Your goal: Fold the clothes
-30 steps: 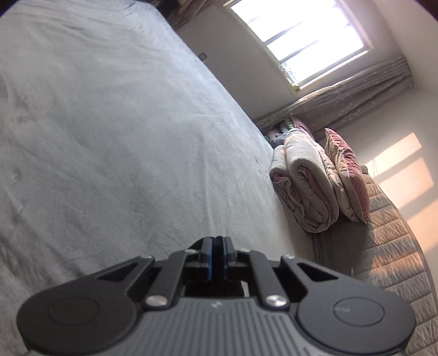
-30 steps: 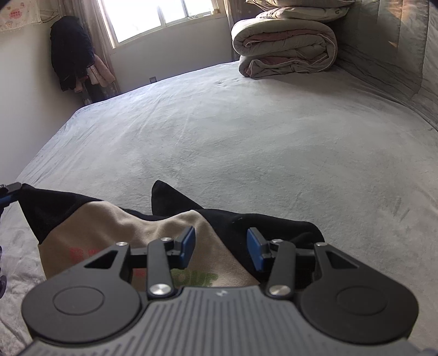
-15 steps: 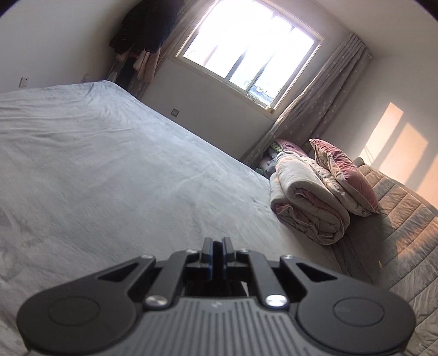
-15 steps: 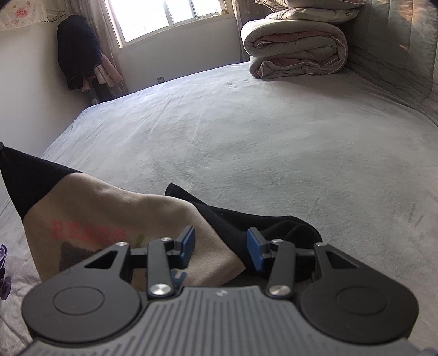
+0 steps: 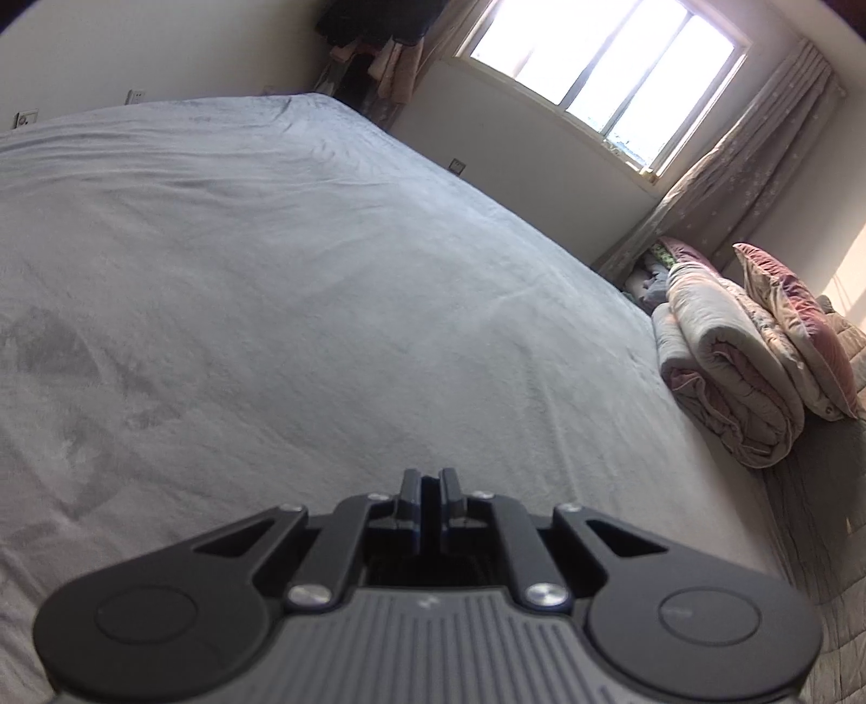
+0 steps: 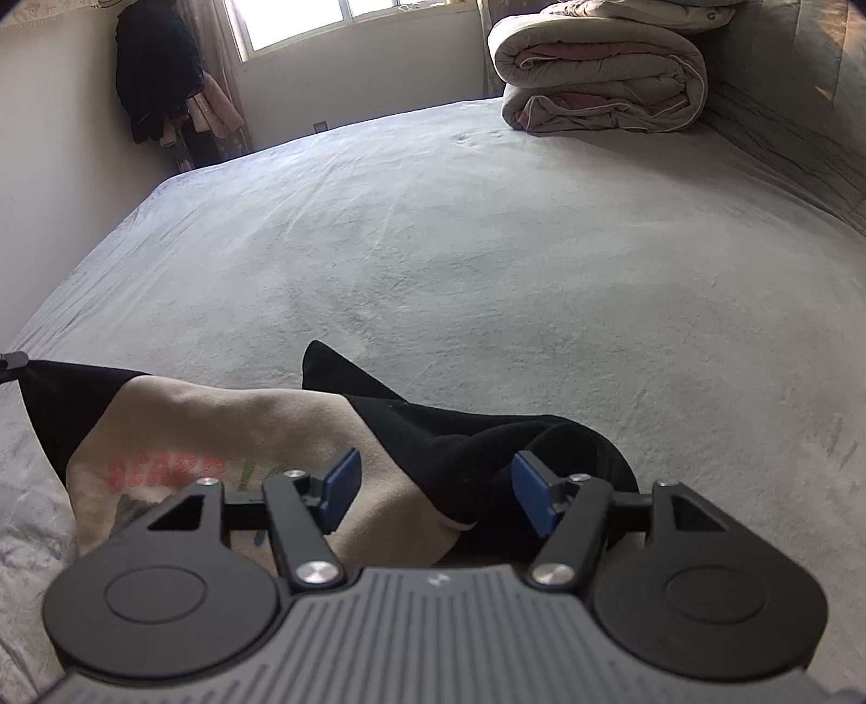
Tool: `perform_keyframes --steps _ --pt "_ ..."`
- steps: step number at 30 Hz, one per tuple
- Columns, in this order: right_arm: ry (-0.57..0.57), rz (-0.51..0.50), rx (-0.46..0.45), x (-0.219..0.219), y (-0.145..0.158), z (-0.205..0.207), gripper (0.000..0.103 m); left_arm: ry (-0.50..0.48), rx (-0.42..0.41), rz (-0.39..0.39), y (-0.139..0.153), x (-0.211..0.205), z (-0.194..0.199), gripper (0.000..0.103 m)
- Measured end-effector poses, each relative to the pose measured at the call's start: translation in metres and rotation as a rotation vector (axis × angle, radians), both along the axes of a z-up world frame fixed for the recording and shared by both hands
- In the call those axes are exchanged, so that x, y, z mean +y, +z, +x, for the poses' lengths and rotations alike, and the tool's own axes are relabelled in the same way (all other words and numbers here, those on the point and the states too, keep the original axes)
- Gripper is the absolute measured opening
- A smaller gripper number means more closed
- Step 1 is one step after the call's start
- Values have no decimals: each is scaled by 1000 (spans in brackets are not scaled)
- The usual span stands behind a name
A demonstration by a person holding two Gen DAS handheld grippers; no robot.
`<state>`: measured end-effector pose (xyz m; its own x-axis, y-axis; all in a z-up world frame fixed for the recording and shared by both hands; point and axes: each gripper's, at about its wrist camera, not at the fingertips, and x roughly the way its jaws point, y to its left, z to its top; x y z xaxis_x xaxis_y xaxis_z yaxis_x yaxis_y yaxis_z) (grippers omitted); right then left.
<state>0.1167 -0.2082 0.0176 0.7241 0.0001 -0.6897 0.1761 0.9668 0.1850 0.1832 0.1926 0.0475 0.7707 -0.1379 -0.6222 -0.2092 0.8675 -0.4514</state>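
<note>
Right gripper (image 6: pixel 435 490) opening wide above a crumpled black-and-beige garment (image 6: pixel 270 433) on the bed (image 6: pixel 487 271); left gripper (image 5: pixel 430 501) closed, contents indiscernible.

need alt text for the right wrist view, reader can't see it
The right gripper, jaws opening and clear of the cloth, hovers over a black and beige shirt lying crumpled on a grey bed. A rolled quilt sits at the far end by a window.
</note>
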Motion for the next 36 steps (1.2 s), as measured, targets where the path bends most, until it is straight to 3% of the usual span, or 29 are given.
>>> perform_keyframes --steps 9,14,20,31,36 --pt "-7 -9 97 -6 -31 24 66 -2 151 -61 -54 18 0 9" --pt "14 28 106 0 -34 9 66 -34 170 -80 -59 16 -15 34" --pt "64 57 116 14 -31 -22 66 -125 222 -110 -65 4 -39 50" --pt "135 176 137 47 -31 -66 66 -239 295 -143 -72 -28 -85 53" --pt "160 183 132 62 -32 -78 66 -294 305 -162 -71 -49 -109 53"
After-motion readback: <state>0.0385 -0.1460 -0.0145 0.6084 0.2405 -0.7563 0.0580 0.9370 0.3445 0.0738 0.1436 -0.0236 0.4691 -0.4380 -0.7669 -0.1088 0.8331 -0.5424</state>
